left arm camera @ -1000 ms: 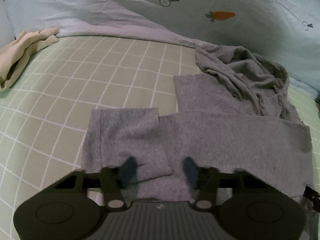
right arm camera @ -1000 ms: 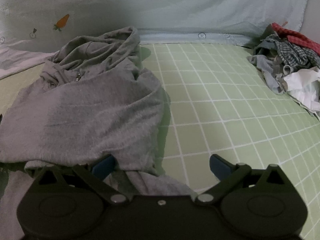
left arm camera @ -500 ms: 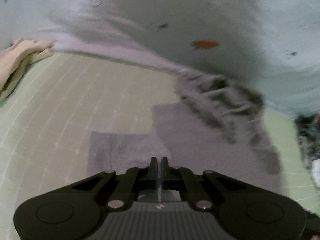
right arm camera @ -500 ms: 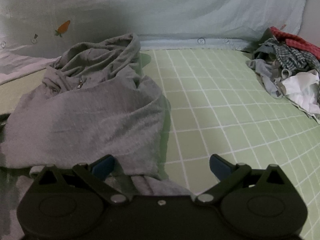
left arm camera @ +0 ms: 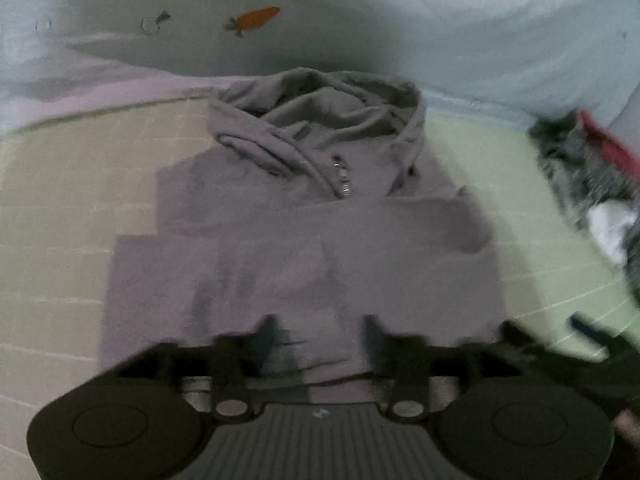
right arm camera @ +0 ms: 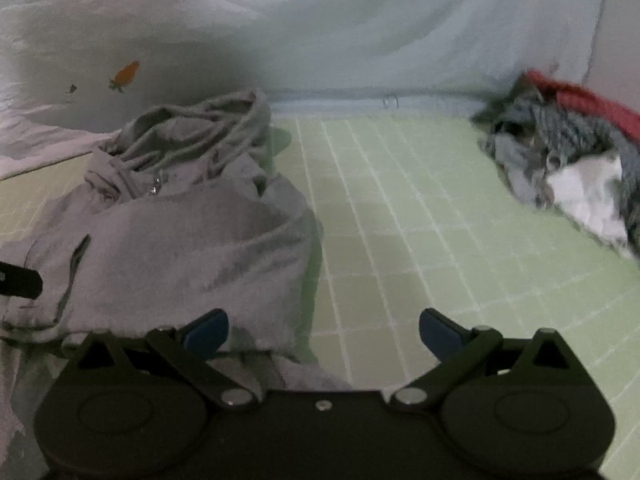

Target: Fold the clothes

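Note:
A grey zip hoodie (left arm camera: 304,248) lies partly folded on the green checked sheet, hood bunched at the far end, sleeves folded across the body. My left gripper (left arm camera: 318,340) is open and empty, low over the hoodie's near edge; the view is blurred. My right gripper (right arm camera: 324,328) is open and empty at the hoodie's (right arm camera: 180,232) right side, its left finger (right arm camera: 208,330) over the cloth, its right finger over bare sheet. The right gripper also shows at the lower right of the left wrist view (left arm camera: 592,344).
A pile of unfolded clothes (right arm camera: 568,168), checked grey, white and red, lies at the far right. A pale blue quilt (right arm camera: 360,32) with carrot prints rises behind the hoodie. The green checked sheet (right arm camera: 400,220) stretches between hoodie and pile.
My left gripper closed half a second ago and has opened again; its view swung right, so the hoodie is now centred. The right gripper stayed open and barely shifted.

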The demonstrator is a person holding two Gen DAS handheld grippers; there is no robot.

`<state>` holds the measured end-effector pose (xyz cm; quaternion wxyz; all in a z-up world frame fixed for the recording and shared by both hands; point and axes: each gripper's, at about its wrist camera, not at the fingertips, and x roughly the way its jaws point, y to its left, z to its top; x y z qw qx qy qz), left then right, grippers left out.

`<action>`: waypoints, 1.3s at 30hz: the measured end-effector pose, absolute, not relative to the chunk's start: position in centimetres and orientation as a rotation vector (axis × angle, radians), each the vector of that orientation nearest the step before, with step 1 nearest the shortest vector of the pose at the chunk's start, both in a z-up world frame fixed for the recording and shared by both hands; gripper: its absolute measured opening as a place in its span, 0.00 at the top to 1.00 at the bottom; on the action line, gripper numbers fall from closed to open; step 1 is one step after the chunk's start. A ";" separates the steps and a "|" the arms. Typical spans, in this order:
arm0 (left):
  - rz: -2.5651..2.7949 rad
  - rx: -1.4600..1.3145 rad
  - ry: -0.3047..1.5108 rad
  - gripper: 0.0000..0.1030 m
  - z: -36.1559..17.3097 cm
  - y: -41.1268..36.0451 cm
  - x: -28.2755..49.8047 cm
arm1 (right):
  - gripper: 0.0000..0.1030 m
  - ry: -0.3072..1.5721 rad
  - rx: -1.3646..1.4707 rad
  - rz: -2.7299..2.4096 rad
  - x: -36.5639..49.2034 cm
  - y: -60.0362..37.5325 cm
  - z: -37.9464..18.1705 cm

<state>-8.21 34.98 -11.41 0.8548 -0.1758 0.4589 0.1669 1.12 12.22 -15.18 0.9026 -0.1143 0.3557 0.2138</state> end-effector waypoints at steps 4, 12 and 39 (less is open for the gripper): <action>0.416 -0.385 0.969 0.23 -11.4 36.5 -8.8 | 0.00 0.704 -0.235 0.494 1.3 13.5 -14.3; 0.562 -0.442 1.016 0.20 -13.2 40.1 -11.3 | 0.01 0.716 -0.261 0.675 1.0 19.9 -13.6; 0.690 -0.561 1.068 0.07 -17.0 45.0 -13.5 | 0.65 0.909 -0.276 0.867 -0.8 29.9 -16.7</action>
